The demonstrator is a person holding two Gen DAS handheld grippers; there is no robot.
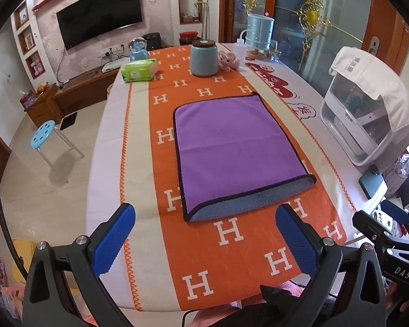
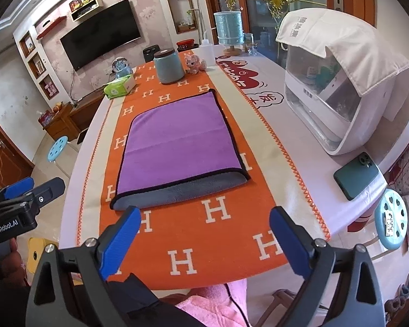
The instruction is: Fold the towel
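A purple towel (image 1: 231, 150) with a dark hem lies flat on the orange runner (image 1: 231, 245), folded once, its grey underside showing along the near edge. It also shows in the right wrist view (image 2: 174, 147). My left gripper (image 1: 204, 218) is open and empty, held above the table just short of the towel's near edge. My right gripper (image 2: 204, 220) is open and empty, also just short of the near edge. Part of the right gripper's body (image 1: 381, 234) shows at the right of the left wrist view.
A blue-grey jar (image 1: 203, 57), a green wipes pack (image 1: 140, 70) and a pink toy (image 1: 227, 60) stand beyond the towel. A white covered appliance (image 2: 335, 92) and a dark phone (image 2: 358, 175) sit to the right. Blue stools (image 1: 43, 135) stand beside the table.
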